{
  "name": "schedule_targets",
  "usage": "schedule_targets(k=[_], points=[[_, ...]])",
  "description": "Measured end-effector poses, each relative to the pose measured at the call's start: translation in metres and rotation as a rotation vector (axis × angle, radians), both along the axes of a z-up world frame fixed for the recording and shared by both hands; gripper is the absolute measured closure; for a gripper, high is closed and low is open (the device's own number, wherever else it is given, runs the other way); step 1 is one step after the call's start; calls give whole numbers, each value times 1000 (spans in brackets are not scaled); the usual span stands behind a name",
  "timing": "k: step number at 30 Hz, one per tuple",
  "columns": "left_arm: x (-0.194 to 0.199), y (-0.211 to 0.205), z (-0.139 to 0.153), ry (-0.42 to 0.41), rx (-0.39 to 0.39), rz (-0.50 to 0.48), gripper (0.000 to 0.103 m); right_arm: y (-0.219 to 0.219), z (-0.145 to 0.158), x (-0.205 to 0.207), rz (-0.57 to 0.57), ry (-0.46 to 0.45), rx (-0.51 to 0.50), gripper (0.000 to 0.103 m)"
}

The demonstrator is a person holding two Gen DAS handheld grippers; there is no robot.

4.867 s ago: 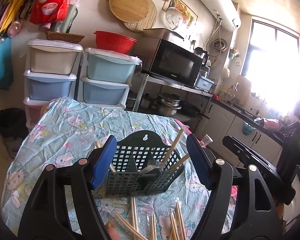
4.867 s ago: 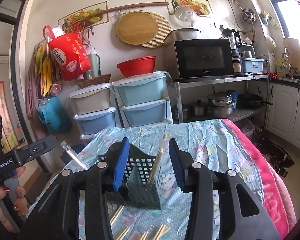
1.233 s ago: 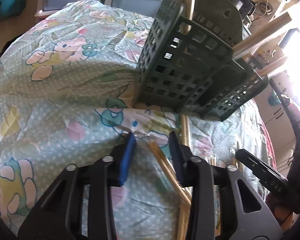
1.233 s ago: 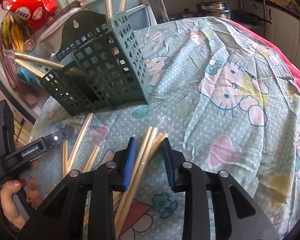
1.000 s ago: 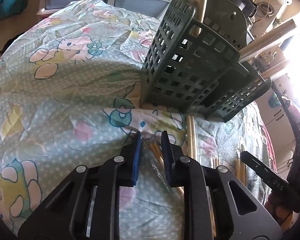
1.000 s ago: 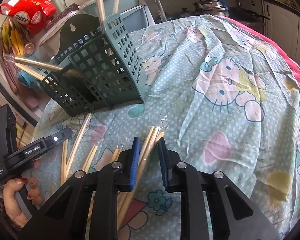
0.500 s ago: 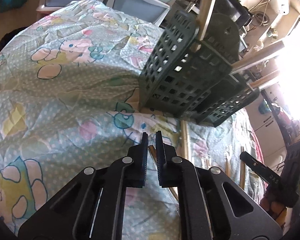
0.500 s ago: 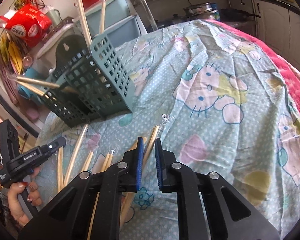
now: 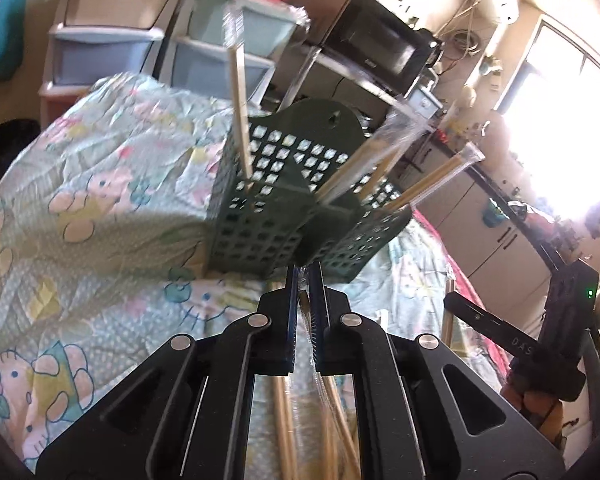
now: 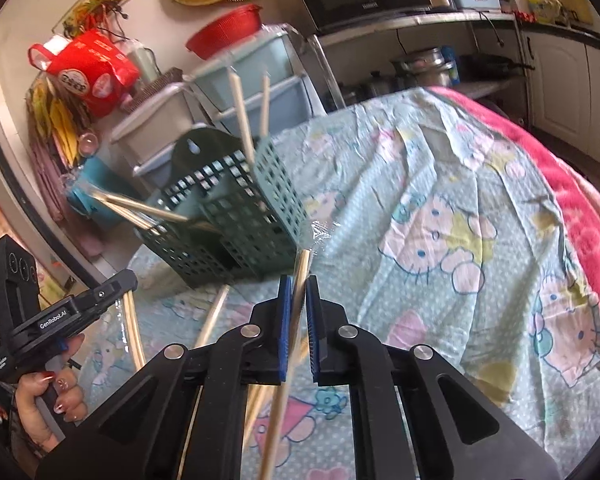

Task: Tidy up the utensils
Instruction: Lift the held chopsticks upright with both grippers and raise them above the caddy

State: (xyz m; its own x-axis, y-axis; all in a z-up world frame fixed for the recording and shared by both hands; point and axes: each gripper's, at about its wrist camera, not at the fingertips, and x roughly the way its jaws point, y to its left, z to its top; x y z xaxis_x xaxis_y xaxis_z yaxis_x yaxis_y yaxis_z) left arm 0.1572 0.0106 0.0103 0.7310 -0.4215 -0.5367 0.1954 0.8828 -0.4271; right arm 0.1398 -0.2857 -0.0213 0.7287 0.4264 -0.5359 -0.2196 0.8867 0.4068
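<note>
Item: left gripper (image 9: 303,276). Jaws, spread around a wrapped pair of chopsticks (image 9: 304,312) a second ago, are now pinching it by its clear sleeve; its length is trailing down behind the pads over the cloth.

Item: right gripper (image 10: 298,284). Same change: jaws closing from a loose straddle to a pinch on a second wrapped pair (image 10: 300,276), whose plastic tip is poking out ahead of the pads.

Meaning for the task: both pairs are passing from loose stock to stock in hand, apparently lifting clear of the tablecloth (image 10: 439,208); delivery to the holder is judged the step pending.

Item: green utensil holder (image 9: 300,204). Standing on the cloth just ahead of both grippers, already carrying several wrapped pairs leaning outward. More pairs (image 10: 214,316) are lying loose in front of it.

Pose: both grippers are pointing moderately downward toward the holder's base, side by side. The person's hand (image 10: 46,396) is wrapping the left handle.
</note>
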Motion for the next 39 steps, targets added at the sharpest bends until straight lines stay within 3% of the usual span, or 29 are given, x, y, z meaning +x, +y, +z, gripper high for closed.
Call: schedule_targets(k=[26, 39], points=[[-21, -41, 54, -128, -49, -152, 101, -5, 51, -36, -19, -177, 9, 97], [-13, -74, 77, -183, -26, -226, 101, -16, 66, -42, -65, -236, 7, 97]])
